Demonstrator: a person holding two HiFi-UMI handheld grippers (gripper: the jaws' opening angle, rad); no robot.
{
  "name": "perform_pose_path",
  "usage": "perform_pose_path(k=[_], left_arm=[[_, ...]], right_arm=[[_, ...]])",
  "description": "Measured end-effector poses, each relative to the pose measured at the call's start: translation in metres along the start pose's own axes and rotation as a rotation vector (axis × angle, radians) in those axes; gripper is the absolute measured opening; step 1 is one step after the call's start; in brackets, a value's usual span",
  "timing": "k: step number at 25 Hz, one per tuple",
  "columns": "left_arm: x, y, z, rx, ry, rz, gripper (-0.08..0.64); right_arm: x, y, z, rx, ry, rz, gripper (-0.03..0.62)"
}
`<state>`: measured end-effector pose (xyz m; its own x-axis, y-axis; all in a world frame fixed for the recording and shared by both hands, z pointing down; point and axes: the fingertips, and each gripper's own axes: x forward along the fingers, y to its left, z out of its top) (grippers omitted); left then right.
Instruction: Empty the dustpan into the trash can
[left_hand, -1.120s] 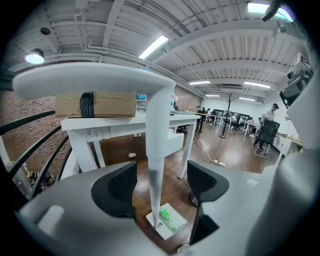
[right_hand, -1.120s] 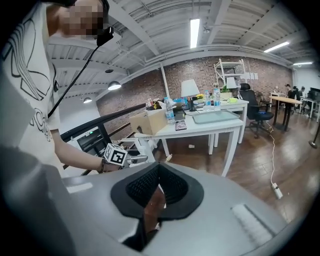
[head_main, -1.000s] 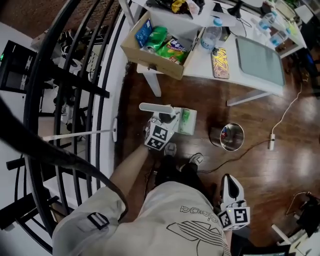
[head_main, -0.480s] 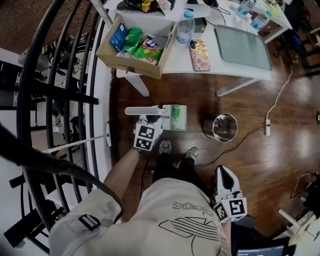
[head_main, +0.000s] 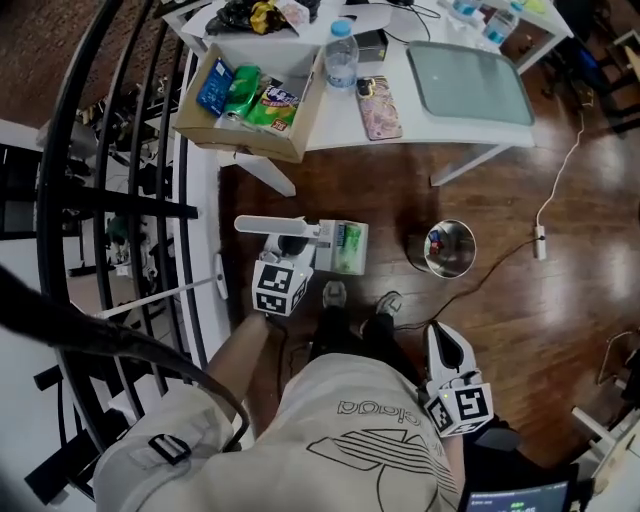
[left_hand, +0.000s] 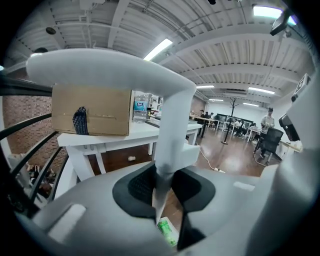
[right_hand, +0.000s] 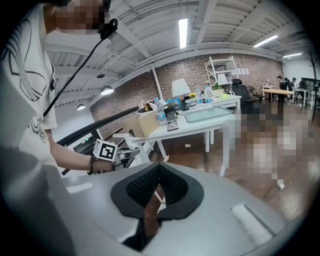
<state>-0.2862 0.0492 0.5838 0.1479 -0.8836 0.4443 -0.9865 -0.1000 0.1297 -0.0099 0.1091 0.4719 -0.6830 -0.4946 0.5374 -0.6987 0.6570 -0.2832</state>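
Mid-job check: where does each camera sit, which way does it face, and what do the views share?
Head view: on the person's head, looking steeply down at the dustpan, trash can and floor; shows shirt, shoes, left gripper, right gripper.
Left gripper view: rides the left gripper, looking along jaws shut on the dustpan's handle, toward the table and cardboard box.
Right gripper view: rides the right gripper, jaws shut and empty, facing the table; shows forearm and shirt.
Shared: the table and cardboard box, in all three.

L claw (head_main: 288, 245) clamped, reaching fwd, R claw (head_main: 446, 345) shut, empty, held low at side
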Motion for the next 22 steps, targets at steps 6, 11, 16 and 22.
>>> perform_pose_path(k=[6, 11, 16, 22], left_arm=[[-0.005, -0.008, 0.004, -0.019, 0.017, -0.019, 0.098], [-0.005, -0.022, 0.011, -0.06, -0.015, -0.037, 0.1], [0.016, -0.041, 0.008, -0.089, -0.004, -0.054, 0.103], [0.023, -0.066, 0.03, -0.099, -0.039, -0.068, 0.101]], right_arm=[[-0.005, -0.014, 0.005, 0.022, -0.025, 0.008, 0.003], [-0.011, -0.03, 0.009, 0.039, -0.048, 0.013, 0.003], [-0.021, -0.045, 0.013, 0.038, -0.068, 0.005, 0.003], [-0.033, -0.063, 0.015, 0.046, -0.087, -0.005, 0.003]])
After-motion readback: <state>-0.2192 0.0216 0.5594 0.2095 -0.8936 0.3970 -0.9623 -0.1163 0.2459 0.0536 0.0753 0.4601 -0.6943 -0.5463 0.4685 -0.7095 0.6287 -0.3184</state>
